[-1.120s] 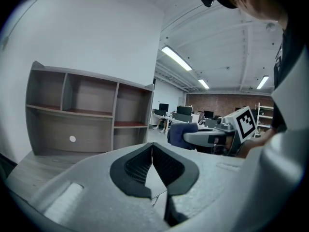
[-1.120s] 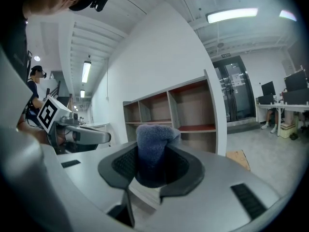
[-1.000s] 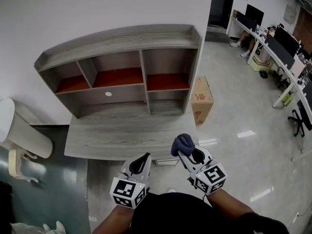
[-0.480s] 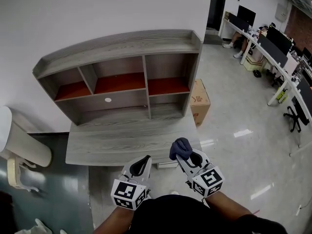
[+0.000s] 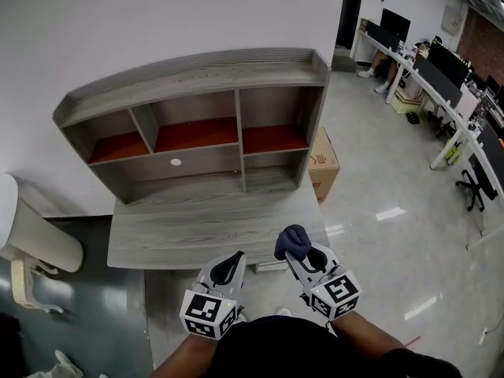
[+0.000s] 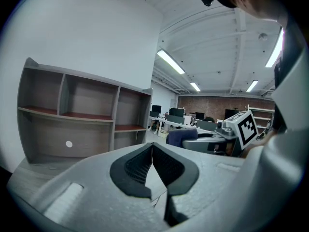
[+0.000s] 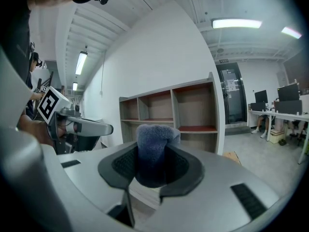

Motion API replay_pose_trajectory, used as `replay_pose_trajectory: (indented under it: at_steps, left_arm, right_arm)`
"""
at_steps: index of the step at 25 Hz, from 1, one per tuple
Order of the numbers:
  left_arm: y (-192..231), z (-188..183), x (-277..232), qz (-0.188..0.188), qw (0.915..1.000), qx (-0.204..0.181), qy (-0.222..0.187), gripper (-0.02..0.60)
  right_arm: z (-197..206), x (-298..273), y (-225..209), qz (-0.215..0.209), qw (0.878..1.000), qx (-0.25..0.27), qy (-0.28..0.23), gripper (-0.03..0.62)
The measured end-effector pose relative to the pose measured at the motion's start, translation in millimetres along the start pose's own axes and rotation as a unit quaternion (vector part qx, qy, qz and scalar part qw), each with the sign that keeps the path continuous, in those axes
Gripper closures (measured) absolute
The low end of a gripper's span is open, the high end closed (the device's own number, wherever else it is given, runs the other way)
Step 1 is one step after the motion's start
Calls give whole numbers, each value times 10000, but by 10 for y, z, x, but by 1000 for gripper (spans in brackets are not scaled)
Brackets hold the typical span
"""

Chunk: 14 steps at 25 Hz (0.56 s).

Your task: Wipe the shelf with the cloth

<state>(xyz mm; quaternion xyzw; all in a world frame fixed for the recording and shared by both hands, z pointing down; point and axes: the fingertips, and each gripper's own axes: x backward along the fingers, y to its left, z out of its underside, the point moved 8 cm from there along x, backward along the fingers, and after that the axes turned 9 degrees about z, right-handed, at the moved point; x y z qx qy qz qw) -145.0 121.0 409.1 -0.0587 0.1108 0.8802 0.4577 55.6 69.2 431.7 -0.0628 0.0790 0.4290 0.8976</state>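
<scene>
— What is standing around the shelf (image 5: pixel 197 73)?
— A plain white wall (image 5: pixel 157 10) is rising behind it, and a cardboard box (image 5: pixel 324 162) is sitting on the floor just beside its right end.
— And the floor (image 5: pixel 378 172)?
— It is shining pale and glossy, catching streaks of light; at the left a darker green stretch (image 5: pixel 71 305) is showing.
— Farther off?
— Desks (image 5: pixel 445 105) carrying monitors (image 5: pixel 394 24) are lining the right side, a brick wall (image 6: pixel 212 103) is closing the far end, and strip lights (image 6: pixel 170 62) are glowing overhead.
</scene>
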Motion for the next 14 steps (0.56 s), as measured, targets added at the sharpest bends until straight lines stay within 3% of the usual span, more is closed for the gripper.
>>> replay_pose_trajectory:
  at_steps: [14]
  left_arm:
    - [37, -27, 47, 59, 10000, -62, 47, 572]
  right_arm:
    - [16, -10, 53, 90, 9999, -68, -28, 467]
